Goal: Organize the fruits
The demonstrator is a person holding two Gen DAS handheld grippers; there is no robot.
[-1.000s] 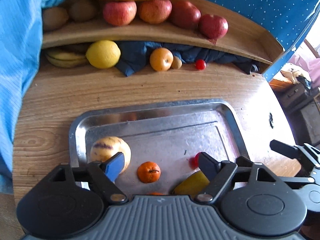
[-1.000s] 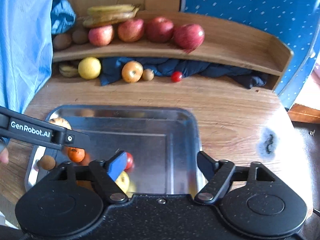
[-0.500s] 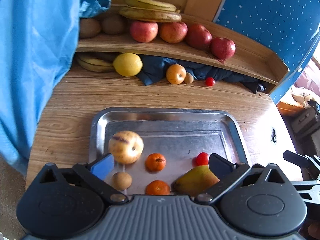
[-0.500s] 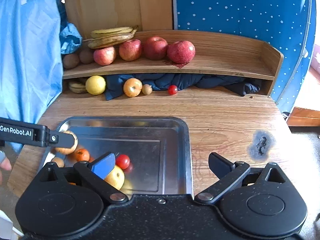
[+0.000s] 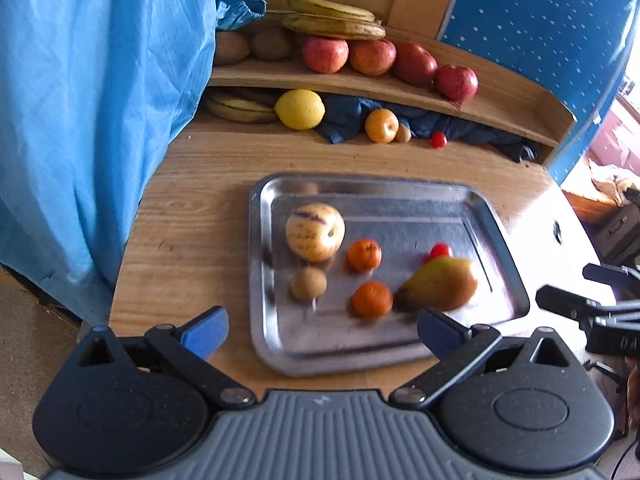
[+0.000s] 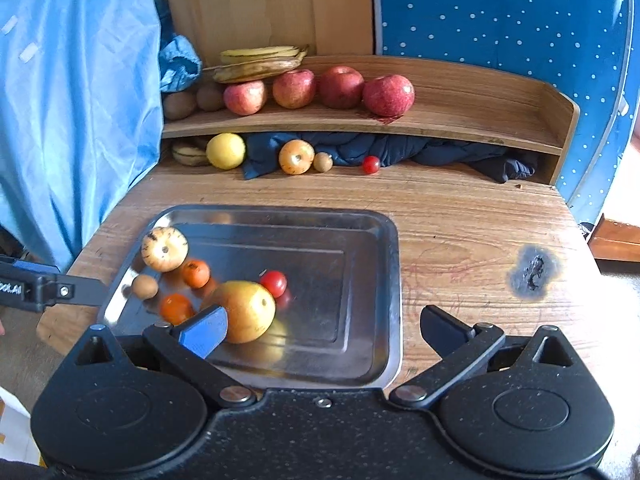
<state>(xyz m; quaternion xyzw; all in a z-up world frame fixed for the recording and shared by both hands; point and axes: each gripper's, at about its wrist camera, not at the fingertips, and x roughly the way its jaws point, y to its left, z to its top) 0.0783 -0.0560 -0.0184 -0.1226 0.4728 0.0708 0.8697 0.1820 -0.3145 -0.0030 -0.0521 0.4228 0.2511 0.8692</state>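
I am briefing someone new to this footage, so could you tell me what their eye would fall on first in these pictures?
Probably the metal tray on the wooden table, with a pear, two small oranges, a cherry tomato and a pale striped fruit clustered at its left end. Next, the row of red apples on the shelf behind. Both grippers hang open, empty, at the tray's near edge.

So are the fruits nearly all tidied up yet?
Partly. Done: four apples and bananas sit on the shelf. In hand: nothing; the left tool and right tool are open and empty. Left: six fruits in the tray, including the pear.
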